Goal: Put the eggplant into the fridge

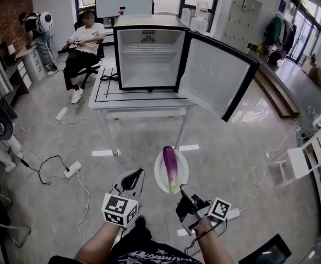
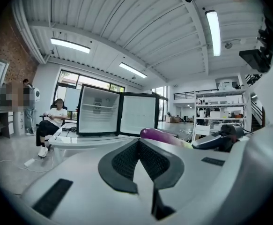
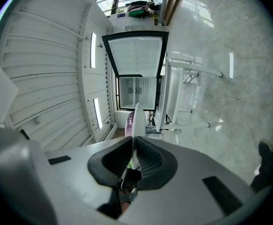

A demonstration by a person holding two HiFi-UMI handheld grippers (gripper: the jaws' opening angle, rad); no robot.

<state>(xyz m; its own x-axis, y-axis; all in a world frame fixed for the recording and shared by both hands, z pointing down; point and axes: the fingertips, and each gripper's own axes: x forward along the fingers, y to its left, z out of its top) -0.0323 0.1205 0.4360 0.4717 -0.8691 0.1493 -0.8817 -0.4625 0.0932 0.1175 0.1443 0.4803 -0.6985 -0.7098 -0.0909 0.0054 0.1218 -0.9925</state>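
A purple eggplant [image 1: 170, 166] with a green stem end lies on a white plate [image 1: 160, 179]. My right gripper [image 1: 183, 191] is shut on the plate's near rim and holds it in the air above the floor. In the right gripper view the plate [image 3: 136, 121] stands edge-on between the jaws, with the eggplant [image 3: 129, 121] showing beside it. My left gripper [image 1: 131, 176] hangs shut and empty just left of the plate. Ahead stands the small fridge [image 1: 149, 56] on a white table [image 1: 102, 92], its door [image 1: 215, 73] swung open to the right and its inside bare. The left gripper view shows the eggplant [image 2: 162, 136] and the fridge [image 2: 99, 110].
A person [image 1: 83, 45] sits on a chair left of the table, and another stands at the far left by a desk [image 1: 25, 65]. Cables and power strips [image 1: 72, 169] lie on the floor at the left. White shelving [image 1: 314, 153] stands at the right.
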